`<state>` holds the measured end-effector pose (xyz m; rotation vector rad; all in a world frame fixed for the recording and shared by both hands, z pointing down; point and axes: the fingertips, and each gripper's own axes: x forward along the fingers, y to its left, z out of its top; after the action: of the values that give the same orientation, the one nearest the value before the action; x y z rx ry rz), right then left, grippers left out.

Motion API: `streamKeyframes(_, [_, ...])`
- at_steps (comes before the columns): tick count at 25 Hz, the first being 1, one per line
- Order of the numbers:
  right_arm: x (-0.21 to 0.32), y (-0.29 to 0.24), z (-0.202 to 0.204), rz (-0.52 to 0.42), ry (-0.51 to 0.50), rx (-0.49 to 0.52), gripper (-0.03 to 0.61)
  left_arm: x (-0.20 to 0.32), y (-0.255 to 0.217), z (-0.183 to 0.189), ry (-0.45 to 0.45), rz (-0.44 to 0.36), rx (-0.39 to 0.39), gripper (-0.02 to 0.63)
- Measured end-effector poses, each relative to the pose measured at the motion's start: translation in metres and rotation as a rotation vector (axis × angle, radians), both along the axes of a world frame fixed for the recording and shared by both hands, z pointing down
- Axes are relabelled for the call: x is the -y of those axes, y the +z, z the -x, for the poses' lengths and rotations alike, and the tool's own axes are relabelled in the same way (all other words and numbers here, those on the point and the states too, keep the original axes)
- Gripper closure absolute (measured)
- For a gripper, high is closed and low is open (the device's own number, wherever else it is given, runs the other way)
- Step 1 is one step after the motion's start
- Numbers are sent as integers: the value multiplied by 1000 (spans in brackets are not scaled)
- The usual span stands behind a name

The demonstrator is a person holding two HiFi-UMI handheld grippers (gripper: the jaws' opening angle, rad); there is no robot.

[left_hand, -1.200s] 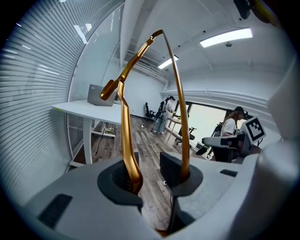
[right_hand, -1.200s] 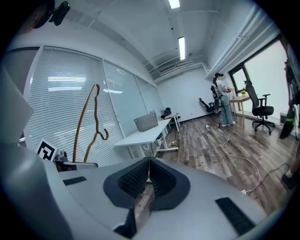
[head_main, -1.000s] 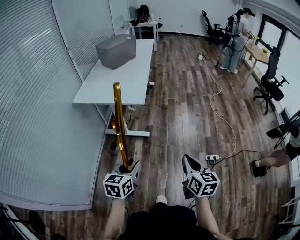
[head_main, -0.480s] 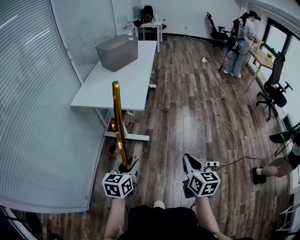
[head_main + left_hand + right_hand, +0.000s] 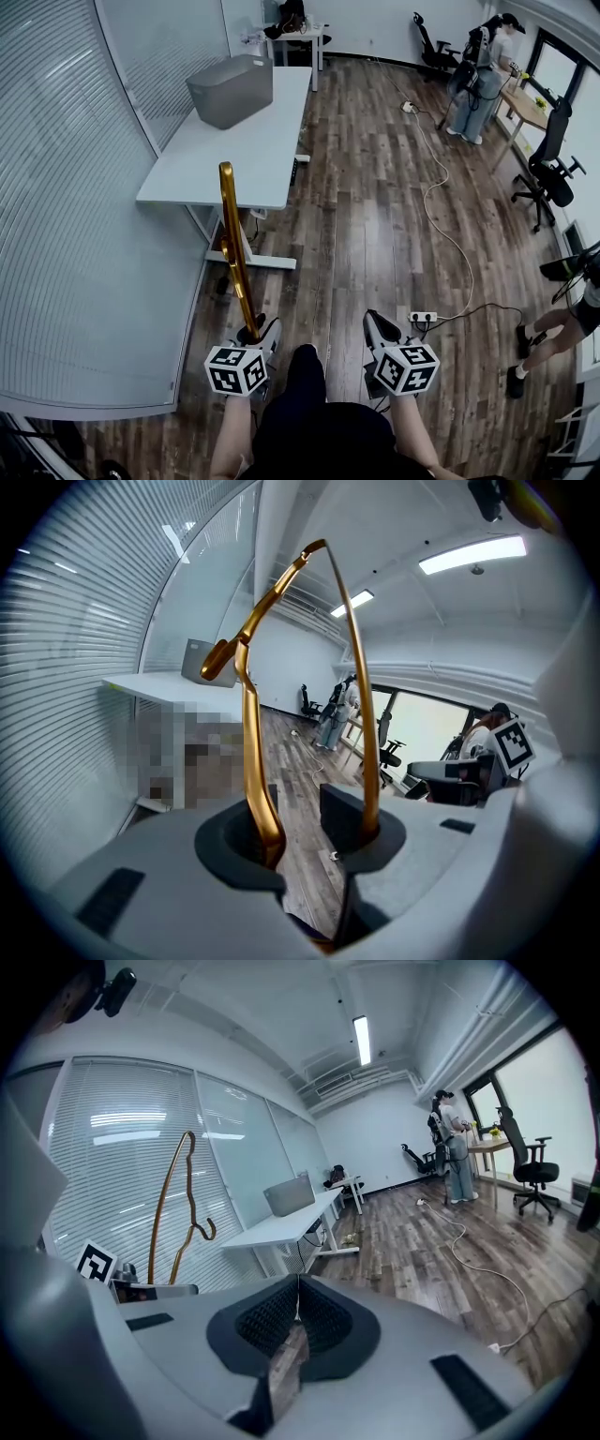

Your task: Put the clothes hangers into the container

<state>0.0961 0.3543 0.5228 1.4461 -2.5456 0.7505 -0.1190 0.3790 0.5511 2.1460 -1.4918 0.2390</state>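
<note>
Evidently early: the left gripper (image 5: 255, 331) is clamping one hanger (image 5: 234, 253) in its fingers, the right gripper (image 5: 377, 324) is resting shut, empty; the container (image 5: 230, 89) is waiting well off on the worktop (image 5: 225, 164).

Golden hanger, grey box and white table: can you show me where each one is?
golden hanger (image 5: 229, 211), head view, on its long upright bar.
grey container (image 5: 220, 103), head view, on its near side wall.
white table (image 5: 267, 150), head view, on the bare tabletop.
</note>
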Motion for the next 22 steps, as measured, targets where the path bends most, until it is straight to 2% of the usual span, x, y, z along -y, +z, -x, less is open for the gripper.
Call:
streamKeyframes(13, [11,13,-8,27,18,15,549,13,9,-7,12,18,11,468])
streamKeyframes(22, [65,7,-9,23,29,20,549,70,4,-10,27,13,8,466])
